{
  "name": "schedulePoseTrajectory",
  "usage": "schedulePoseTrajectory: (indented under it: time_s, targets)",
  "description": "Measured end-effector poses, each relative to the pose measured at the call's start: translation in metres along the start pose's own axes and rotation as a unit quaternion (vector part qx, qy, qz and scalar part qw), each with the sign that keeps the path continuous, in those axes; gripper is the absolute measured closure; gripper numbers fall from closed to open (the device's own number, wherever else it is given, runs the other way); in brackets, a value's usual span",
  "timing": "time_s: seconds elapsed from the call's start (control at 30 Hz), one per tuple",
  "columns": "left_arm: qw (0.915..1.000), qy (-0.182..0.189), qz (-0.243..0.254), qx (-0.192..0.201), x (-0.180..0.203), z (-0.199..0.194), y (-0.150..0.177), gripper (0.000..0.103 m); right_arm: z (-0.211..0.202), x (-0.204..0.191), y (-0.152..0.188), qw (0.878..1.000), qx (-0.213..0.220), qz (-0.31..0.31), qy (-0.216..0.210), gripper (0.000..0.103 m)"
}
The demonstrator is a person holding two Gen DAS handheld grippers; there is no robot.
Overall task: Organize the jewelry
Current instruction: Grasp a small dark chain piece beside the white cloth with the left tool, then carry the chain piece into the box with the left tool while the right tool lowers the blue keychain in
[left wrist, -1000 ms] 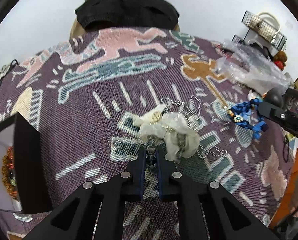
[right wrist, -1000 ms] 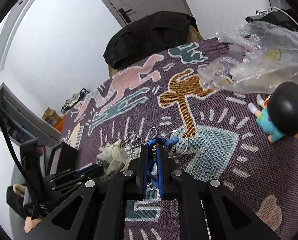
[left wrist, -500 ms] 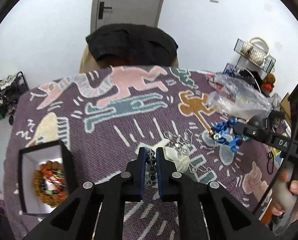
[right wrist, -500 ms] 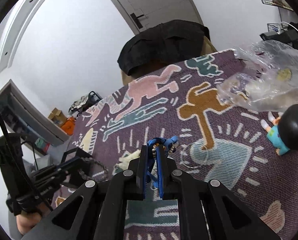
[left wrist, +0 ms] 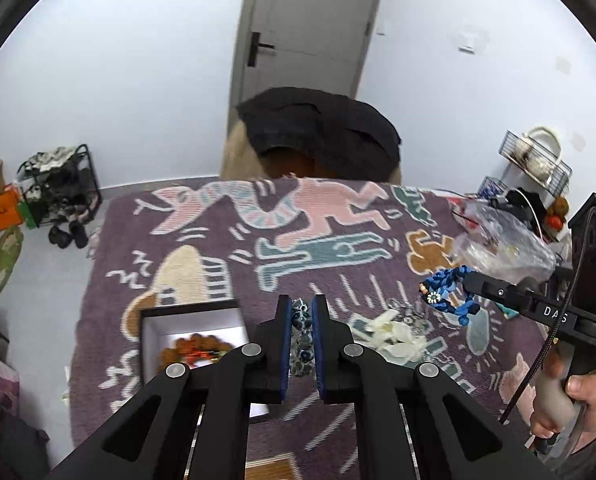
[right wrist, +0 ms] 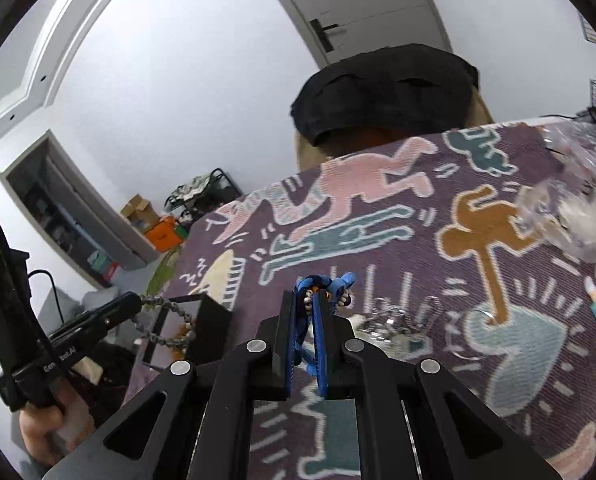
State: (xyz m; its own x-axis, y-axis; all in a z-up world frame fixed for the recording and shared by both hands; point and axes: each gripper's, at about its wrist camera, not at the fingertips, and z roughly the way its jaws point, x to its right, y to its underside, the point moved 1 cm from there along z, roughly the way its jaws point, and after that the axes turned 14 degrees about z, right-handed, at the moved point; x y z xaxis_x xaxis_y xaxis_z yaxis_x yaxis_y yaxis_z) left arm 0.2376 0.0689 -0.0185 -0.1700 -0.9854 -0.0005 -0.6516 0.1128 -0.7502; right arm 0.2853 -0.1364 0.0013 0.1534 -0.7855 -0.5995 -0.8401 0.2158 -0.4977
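Left wrist: left tool (left wrist: pixel 302 312) clamps dark bead strand (left wrist: pixel 301 320); right tool (right wrist: pixel 309 304) pinches blue woven bracelet (right wrist: pixel 324 285).

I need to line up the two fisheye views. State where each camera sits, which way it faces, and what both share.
Left wrist: on the left hand-held gripper, facing down over the purple patterned rug; shut on a dark beaded bracelet; the person's right hand shows.
Right wrist: on the right hand-held gripper, facing down over the rug, shut on a blue braided bracelet; left hand shows.
Shared: rug, white box, both bracelets, grey door.
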Motion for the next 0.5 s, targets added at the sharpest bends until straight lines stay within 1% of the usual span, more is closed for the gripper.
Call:
schedulePoseTrajectory:
  time_s: [0.3,0.43,0.5]
  targets:
    - [0.9992,-0.021,-0.032,0.008,-0.04,-0.011,0.012,0.093,0.016,-0.034,0.005,0.999,-0.013,-0.029,-0.013,0.094]
    - [0.9982,-0.042,-0.043,-0.003,-0.054,-0.007,0.017,0.093,0.024,-0.046,0.009,0.999,-0.02,-0.039,-0.014,0.094]
    - [0.9978,-0.045,-0.046,-0.014,-0.058,-0.003,0.019,0.091,0.028,-0.051,0.011,0.999,-0.024,-0.043,-0.013,0.094]
